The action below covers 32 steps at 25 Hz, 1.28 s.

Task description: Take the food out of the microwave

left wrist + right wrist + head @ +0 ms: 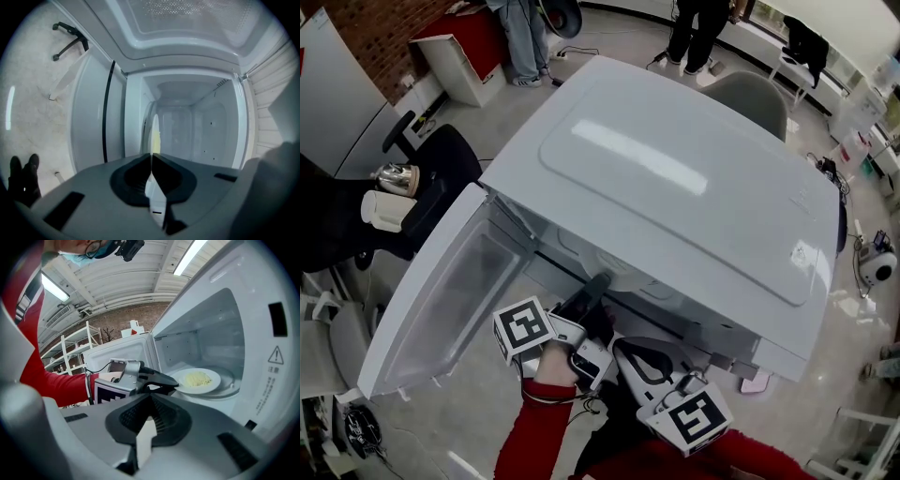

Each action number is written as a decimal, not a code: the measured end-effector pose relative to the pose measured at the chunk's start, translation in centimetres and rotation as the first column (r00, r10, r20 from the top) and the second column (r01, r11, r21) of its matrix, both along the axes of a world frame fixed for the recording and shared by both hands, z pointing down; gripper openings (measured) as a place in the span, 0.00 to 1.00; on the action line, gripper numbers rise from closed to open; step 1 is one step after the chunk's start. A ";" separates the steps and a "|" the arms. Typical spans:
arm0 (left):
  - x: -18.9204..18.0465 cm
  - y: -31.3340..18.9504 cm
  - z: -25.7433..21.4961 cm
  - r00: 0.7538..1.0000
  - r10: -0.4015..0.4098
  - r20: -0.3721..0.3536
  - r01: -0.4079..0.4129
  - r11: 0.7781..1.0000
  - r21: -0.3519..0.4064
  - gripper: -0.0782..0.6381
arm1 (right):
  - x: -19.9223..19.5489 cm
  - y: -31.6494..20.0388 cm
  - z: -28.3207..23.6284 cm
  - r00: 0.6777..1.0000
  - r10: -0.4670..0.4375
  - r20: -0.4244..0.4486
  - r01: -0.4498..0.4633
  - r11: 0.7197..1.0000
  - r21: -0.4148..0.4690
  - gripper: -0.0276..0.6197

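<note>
The white microwave (675, 178) stands with its door (441, 300) swung open to the left. Inside, a white plate (213, 377) carries a heap of pale yellow food (197, 378) on the turntable. My left gripper (172, 385) reaches into the opening, turned on its side, and its jaws are shut on the plate's near rim. In the left gripper view the plate (153, 133) shows edge-on, running into the closed left gripper (151, 157). My right gripper (628, 354) hangs shut and empty just outside the opening, below and right of the left gripper (598, 281).
A black office chair (431, 169) and a metal jug (398, 178) sit left of the open door. Two people stand at the back (525, 37). Metal shelving (70, 357) stands behind the door. My red sleeve (534, 431) is at the bottom.
</note>
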<state>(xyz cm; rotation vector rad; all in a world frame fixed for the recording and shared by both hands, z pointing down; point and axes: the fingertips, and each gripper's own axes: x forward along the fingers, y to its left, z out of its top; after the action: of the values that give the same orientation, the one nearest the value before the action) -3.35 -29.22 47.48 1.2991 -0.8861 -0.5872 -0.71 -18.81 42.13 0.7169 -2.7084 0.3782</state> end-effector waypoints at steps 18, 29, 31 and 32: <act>-1.3 5.8 -3.8 0.986 -0.148 -0.079 0.156 0.981 0.116 0.14 | 2.0 1.8 -0.4 1.000 -0.030 0.008 0.030 0.997 -0.066 0.06; -6.0 13.3 -4.7 0.937 -0.342 -0.074 0.348 0.930 0.120 0.14 | -0.4 4.7 -0.8 0.983 -0.185 0.019 0.185 0.982 -0.039 0.06; -6.6 14.8 -4.7 0.922 -0.379 -0.074 0.386 0.915 0.117 0.14 | -0.8 5.3 -0.9 0.976 -0.216 0.019 0.217 0.976 -0.036 0.06; -6.9 15.3 -4.6 0.914 -0.399 -0.074 0.405 0.907 0.116 0.14 | -1.0 5.4 -0.8 0.972 -0.232 0.021 0.233 0.972 -0.035 0.06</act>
<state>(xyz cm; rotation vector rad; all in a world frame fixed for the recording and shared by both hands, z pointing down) -10.26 -13.91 42.84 1.2156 -1.1009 -1.0107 -1.73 -13.46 41.37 0.3808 -2.7527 0.3772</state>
